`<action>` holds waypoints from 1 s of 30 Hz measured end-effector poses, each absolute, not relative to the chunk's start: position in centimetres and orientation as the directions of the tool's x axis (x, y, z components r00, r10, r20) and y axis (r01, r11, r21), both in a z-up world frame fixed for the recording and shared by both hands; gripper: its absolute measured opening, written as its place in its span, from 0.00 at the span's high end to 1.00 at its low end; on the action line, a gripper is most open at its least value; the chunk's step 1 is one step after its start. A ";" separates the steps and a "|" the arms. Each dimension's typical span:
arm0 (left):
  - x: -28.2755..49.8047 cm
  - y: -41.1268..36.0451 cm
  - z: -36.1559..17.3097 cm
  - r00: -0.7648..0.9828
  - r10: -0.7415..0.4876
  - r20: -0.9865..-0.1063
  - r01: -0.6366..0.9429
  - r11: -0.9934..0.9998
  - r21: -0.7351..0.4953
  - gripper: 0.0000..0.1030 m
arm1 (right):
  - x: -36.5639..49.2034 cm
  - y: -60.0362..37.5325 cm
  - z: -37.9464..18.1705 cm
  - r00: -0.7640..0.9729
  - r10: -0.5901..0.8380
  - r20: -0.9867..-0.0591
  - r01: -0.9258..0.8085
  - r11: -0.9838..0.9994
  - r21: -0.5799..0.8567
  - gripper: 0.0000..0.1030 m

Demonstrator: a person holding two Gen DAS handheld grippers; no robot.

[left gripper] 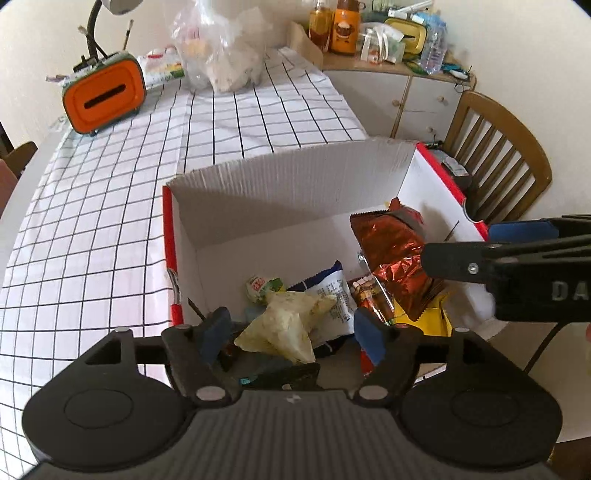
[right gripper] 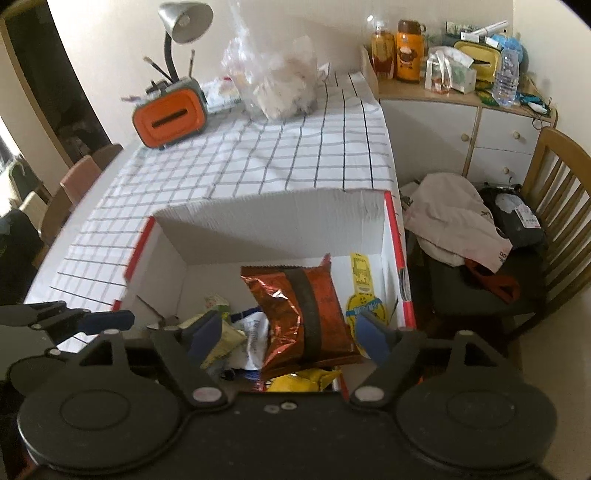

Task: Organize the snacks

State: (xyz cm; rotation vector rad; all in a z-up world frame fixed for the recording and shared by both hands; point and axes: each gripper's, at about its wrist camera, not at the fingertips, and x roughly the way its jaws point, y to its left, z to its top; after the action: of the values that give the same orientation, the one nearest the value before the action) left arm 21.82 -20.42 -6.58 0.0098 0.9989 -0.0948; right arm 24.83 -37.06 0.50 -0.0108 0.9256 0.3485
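Crinkled foil snack bag (right gripper: pixel 303 317) lies in corrugated cardboard box (right gripper: pixel 280 210).

Crumpled copper foil bag (right gripper: pixel 299 314) lies atop mixed snack packets (left gripper: pixel 332 306) inside white carton (right gripper: pixel 277 214).

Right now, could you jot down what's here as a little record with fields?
Place: table with checked cloth
Container: open box at the table edge
Contents: red bag, pale bag, white packet, yellow packet
Left gripper: open, over the pale bag
Right gripper: open, over the red bag
Behind: orange holder, lamp, clear sack
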 end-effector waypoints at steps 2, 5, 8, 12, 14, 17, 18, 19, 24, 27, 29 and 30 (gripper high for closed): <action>21.4 -20.3 -6.3 0.545 -0.081 -0.835 0.085 0.996 -0.041 0.25 | 24.2 -37.2 1.1 0.564 0.304 -0.767 -0.310 0.940 0.145 0.18; 20.8 -19.9 -5.9 0.548 -0.091 -0.832 0.085 0.995 -0.053 0.23 | 23.1 -37.2 1.9 0.589 0.332 -0.737 -0.327 0.932 0.158 0.08; 20.1 -19.5 -5.4 0.557 -0.097 -0.825 0.073 0.995 -0.067 0.21 | 21.8 -37.2 2.5 0.614 0.356 -0.705 -0.352 0.922 0.159 0.07; 18.9 -18.9 -4.6 0.579 -0.098 -0.809 0.054 0.995 -0.082 0.21 | 20.1 -37.2 3.2 0.643 0.377 -0.667 -0.380 0.913 0.149 0.04; 18.3 -18.6 -4.1 0.593 -0.098 -0.799 0.050 0.995 -0.085 0.20 | 19.3 -37.3 3.5 0.662 0.381 -0.645 -0.386 0.911 0.143 0.02; 17.3 -18.3 -3.3 0.615 -0.097 -0.783 0.049 0.995 -0.085 0.18 | 18.3 -37.3 3.8 0.677 0.389 -0.625 -0.391 0.909 0.143 0.01; 17.0 -18.2 -3.0 0.622 -0.097 -0.777 0.049 0.995 -0.085 0.18 | 17.9 -37.4 4.0 0.681 0.392 -0.619 -0.392 0.909 0.144 0.01; 16.7 -18.1 -2.8 0.628 -0.097 -0.772 0.050 0.995 -0.084 0.18 | 17.6 -37.4 4.1 0.687 0.391 -0.612 -0.389 0.910 0.144 0.01; 15.0 -18.0 -1.8 0.658 -0.097 -0.746 0.061 0.995 -0.076 0.12 | 15.7 -37.2 4.5 0.714 0.396 -0.578 -0.412 0.905 0.111 0.00; 14.1 -18.1 -1.3 0.678 -0.093 -0.729 0.065 0.996 -0.067 0.08 | 14.8 -37.0 4.6 0.724 0.405 -0.558 -0.423 0.900 0.104 0.00; 13.5 -18.1 -0.9 0.692 -0.089 -0.717 0.065 0.996 -0.061 0.07 | 14.4 -37.0 4.6 0.734 0.403 -0.546 -0.423 0.901 0.097 0.00; 13.4 -18.1 -0.8 0.697 -0.089 -0.712 0.064 0.996 -0.061 0.06 | 14.1 -37.0 4.6 0.736 0.405 -0.542 -0.423 0.901 0.097 0.00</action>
State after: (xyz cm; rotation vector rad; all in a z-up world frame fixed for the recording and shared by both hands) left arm 13.36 -18.08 -0.76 -0.0321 0.7952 -0.0854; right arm 14.13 -36.95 4.61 -0.0332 0.5881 0.4547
